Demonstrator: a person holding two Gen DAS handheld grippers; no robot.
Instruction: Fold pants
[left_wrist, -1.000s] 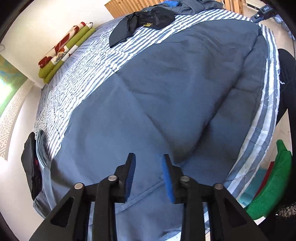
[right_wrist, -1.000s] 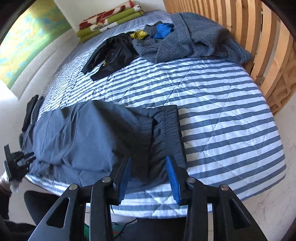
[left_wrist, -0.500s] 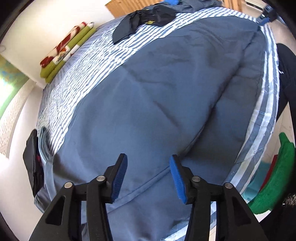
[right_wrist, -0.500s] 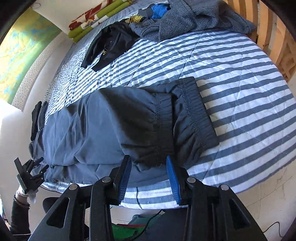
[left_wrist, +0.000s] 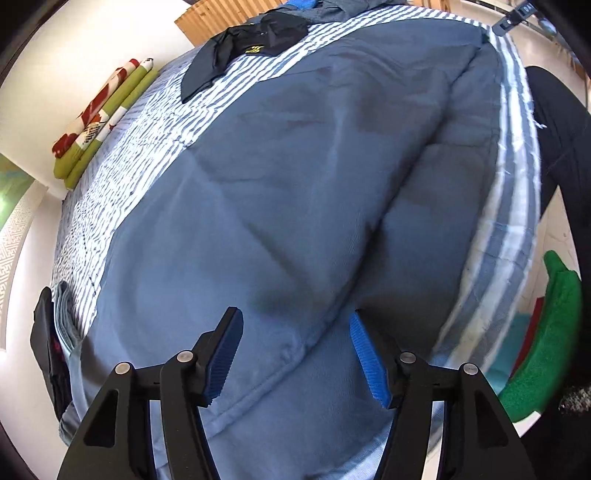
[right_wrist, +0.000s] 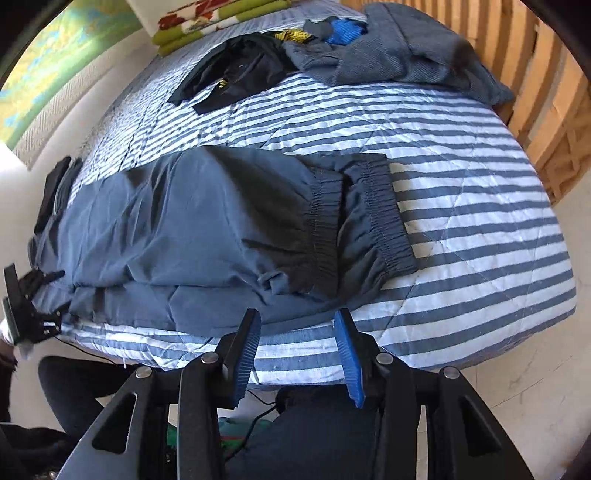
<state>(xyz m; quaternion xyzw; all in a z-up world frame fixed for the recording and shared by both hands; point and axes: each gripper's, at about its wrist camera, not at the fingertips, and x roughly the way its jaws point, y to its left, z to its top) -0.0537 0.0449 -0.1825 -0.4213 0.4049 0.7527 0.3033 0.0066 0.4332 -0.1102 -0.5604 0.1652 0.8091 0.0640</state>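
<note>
Pants (right_wrist: 192, 229) lie flat along the near edge of the striped bed (right_wrist: 461, 206), long axis left to right, waistband (right_wrist: 380, 218) to the right and legs running left. They look laid leg over leg; folding them shorter seems left to do. Left gripper (left_wrist: 295, 350) hovers over the leg end, right gripper (right_wrist: 295, 350) near the waist, both jaws released and holding nothing.

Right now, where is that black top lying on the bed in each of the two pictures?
Left wrist view: black top at the upper middle, beyond the pants.
Right wrist view: black top at the upper left of middle, above the pants.
Shared landmark: the green pillows by the wall.
</note>
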